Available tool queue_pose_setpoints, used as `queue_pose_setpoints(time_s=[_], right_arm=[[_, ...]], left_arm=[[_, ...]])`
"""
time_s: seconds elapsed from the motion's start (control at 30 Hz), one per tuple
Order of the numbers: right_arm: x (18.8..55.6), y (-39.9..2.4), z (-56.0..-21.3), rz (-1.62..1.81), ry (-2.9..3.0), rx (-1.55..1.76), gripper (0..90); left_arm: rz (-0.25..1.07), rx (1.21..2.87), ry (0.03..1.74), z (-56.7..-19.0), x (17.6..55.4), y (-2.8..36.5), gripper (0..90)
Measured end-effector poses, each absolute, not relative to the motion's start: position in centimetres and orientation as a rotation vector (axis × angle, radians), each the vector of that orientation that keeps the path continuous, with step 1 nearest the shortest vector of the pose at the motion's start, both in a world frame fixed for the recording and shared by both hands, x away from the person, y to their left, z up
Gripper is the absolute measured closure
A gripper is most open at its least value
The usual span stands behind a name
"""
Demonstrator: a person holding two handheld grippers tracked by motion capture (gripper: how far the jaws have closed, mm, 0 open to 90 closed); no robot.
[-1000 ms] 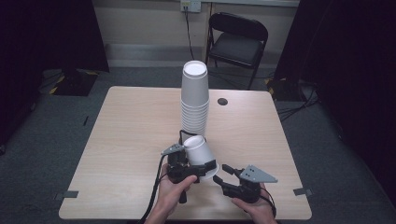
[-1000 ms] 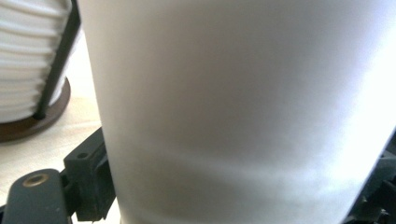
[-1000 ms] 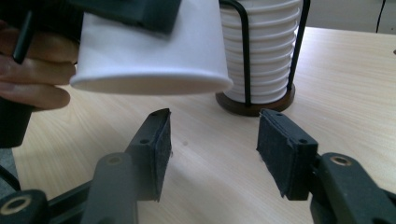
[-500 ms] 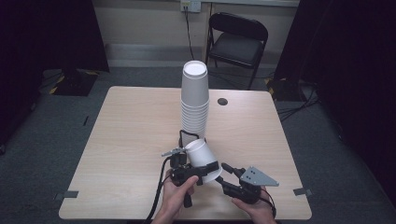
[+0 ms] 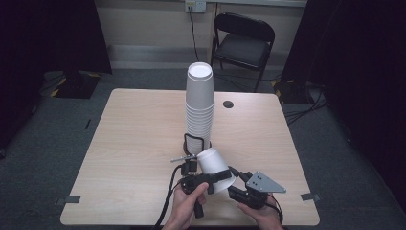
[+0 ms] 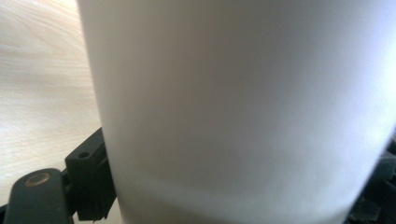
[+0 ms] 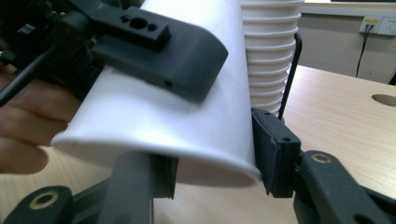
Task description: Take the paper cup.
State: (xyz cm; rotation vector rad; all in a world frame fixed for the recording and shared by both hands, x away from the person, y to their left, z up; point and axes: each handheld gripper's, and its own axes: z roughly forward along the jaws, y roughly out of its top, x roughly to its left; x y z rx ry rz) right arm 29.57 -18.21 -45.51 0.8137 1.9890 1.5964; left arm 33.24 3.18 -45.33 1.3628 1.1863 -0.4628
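High view shows a single white paper cup (image 5: 214,166) lying tilted near the front edge of the table (image 5: 134,143), its closed bottom pointing toward the tall stack of cups (image 5: 199,108) and its open mouth toward the person. The left gripper (image 5: 215,178) clamps this cup across its wall, close to the rim; in the right gripper view one black finger (image 7: 159,56) of the left gripper presses on the upper side of the cup. I think the cup is held sideways like this so that the second tool can reach its rim.

The right gripper (image 7: 212,179) comes to the mouth of the cup from the person's side. Its jaws have just been closing, and the rim now sits between them: one finger (image 7: 275,154) stands just beside the outer edge of the rim, the other finger is under the cup or perhaps inside its mouth. Whether the pads already press on the cup, I cannot tell; a small gap seems to remain, so I judge them not yet gripping.

Left gripper view is almost covered by the blurred white wall of the cup, so the far finger is hidden there. The wire holder (image 5: 196,143) around the foot of the stack is half concealed behind the held cup. It is also hard to see whether one cup or two nested cups are held.
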Motion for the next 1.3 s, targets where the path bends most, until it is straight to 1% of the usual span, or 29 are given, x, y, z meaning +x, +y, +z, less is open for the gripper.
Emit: queue_pose_setpoints(time_s=[0.07,0.2,0.3,0.33,0.37,0.47,0.53,0.67,0.8,0.87,0.93,1.03,1.13,1.23,1.3], right_arm=[[29.6,-18.3,-45.5,1.597,1.977,0.813,57.4],[29.6,-18.3,-45.4,1.591,1.959,0.804,61.4],[29.6,-18.7,-45.3,1.573,1.942,0.81,71.1],[29.7,-18.8,-45.3,1.555,1.93,0.81,76.3],[29.7,-18.8,-45.3,1.555,1.93,0.81,76.3],[29.7,-19.0,-45.3,1.551,1.931,0.807,82.5],[29.7,-19.0,-45.2,1.55,1.927,0.805,84.1],[29.6,-19.1,-44.9,1.546,1.937,0.802,86.2],[29.5,-19.1,-44.8,1.547,1.951,0.81,86.5],[29.5,-19.1,-44.7,1.548,1.94,0.809,86.6],[29.4,-19.2,-44.6,1.547,1.936,0.817,86.7],[29.5,-19.5,-44.3,1.555,1.936,0.83,86.7],[29.4,-19.7,-44.3,1.554,1.947,0.844,86.7],[29.3,-19.6,-44.3,1.54,1.945,0.834,86.7],[29.3,-19.6,-44.2,1.534,1.957,0.834,86.7]], left_arm=[[-0.494,1.355,1.175,-45.4,33.1,2.9,12.5],[-0.495,1.368,1.17,-45.5,32.9,2.3,12.0],[-0.512,1.368,1.152,-45.5,33.0,2.2,11.5],[-0.51,1.369,1.144,-45.5,33.0,2.1,10.8],[-0.505,1.372,1.14,-45.5,33.0,2.1,10.8],[-0.478,1.372,1.117,-45.3,33.1,2.2,9.5],[-0.484,1.356,1.103,-45.2,33.3,2.3,9.2],[-0.478,1.367,1.088,-45.1,33.7,2.5,6.6],[-0.468,1.398,1.075,-44.8,34.2,2.7,5.4],[-0.436,1.408,1.075,-44.5,34.3,2.6,2.8],[-0.438,1.401,1.082,-44.4,34.6,2.7,0.6],[-0.433,1.392,1.084,-44.0,35.1,3.0,0.9],[-0.407,1.41,1.071,-43.6,35.2,3.4,5.8],[-0.389,1.384,1.075,-43.6,35.5,3.9,6.6],[-0.355,1.383,1.067,-43.5,35.6,4.2,6.3]])
